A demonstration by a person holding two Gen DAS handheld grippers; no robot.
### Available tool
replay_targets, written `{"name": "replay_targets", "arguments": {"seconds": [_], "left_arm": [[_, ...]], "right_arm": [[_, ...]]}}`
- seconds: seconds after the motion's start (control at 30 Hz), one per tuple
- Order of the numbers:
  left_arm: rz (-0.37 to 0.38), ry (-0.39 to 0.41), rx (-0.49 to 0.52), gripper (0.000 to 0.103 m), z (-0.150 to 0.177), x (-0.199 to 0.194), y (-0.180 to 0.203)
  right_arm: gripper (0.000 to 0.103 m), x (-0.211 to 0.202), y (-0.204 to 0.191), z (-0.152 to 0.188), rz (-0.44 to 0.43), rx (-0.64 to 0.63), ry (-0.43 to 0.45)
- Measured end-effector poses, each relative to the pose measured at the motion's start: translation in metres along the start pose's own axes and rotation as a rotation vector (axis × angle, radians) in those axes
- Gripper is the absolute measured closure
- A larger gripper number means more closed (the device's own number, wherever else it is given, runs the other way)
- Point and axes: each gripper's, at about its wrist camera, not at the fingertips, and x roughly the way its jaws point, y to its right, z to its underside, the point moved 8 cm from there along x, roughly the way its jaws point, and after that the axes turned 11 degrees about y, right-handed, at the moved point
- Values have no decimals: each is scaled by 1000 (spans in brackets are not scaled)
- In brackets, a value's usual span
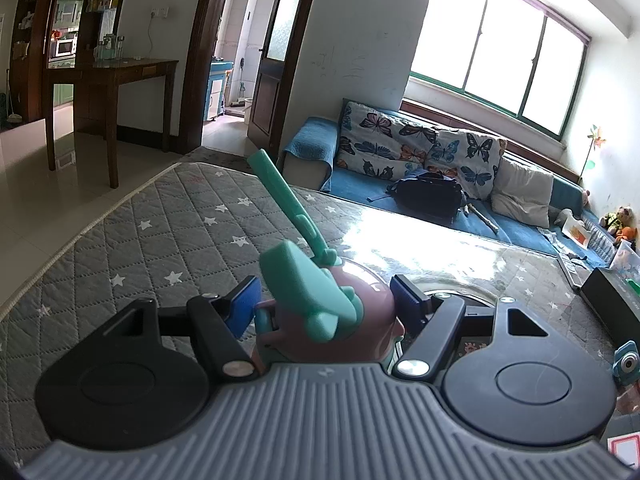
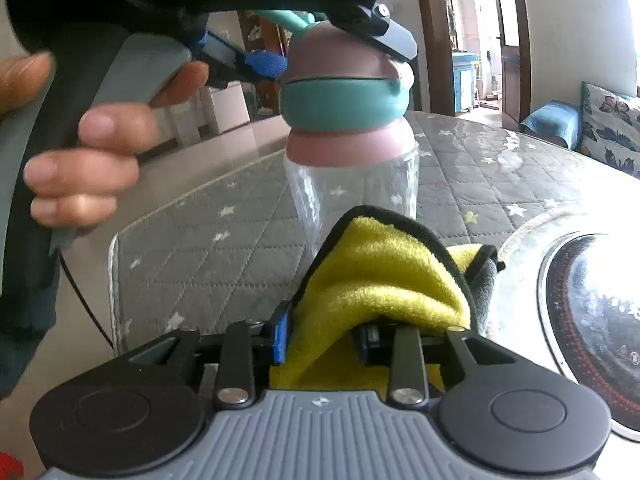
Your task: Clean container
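Clear plastic bottle (image 2: 352,184) with a pink collar, teal band and pink domed lid is standing upright on a grey star-quilted table (image 2: 208,256). Left gripper (image 1: 326,304) is clamping the lid from above, while right gripper (image 2: 324,334) is pinching a yellow cloth (image 2: 380,280) against the bottle's lower wall

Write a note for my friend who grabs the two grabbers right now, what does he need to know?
Left gripper: jaws around the pink-and-teal lid of the bottle, steadying it upright on the grey star cloth.
Right gripper: shut on the yellow cloth, close against the bottle's clear lower part.
Done: both things are in hand.
Left: wipe the bottle all round; how clean it is can't be judged.
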Motion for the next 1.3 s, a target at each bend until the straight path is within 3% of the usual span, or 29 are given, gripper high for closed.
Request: {"name": "replay_targets", "arguments": {"seconds": [0.13, 0.23, 0.3, 0.37, 0.5, 0.67, 0.77, 1.3], "left_arm": [[-1, 0, -1, 32, 0, -1, 1], [-3, 1, 2, 32, 1, -1, 2], [-3, 1, 3, 32, 1, -1, 2], [-3, 1, 3, 32, 1, -1, 2], [-4, 1, 3, 32, 1, -1, 1], [-5, 3, 4, 32, 3, -1, 1], [-6, 3, 7, 32, 3, -1, 1], [-4, 1, 11, 31, 6, 2, 3]], "right_arm": [[66, 0, 5, 4, -11, -6, -23], [55, -2, 4, 8, -19, -4, -40], [40, -3, 4, 11, -25, 0, -50], [40, -3, 4, 14, -27, 5, -57], [44, -4, 4, 18, -17, 0, -57], [64, -7, 3, 13, -2, -5, -36], [68, -11, 1, 8, 3, -23, -14], [69, -54, -12, -56, 23, -150, 254]]}}
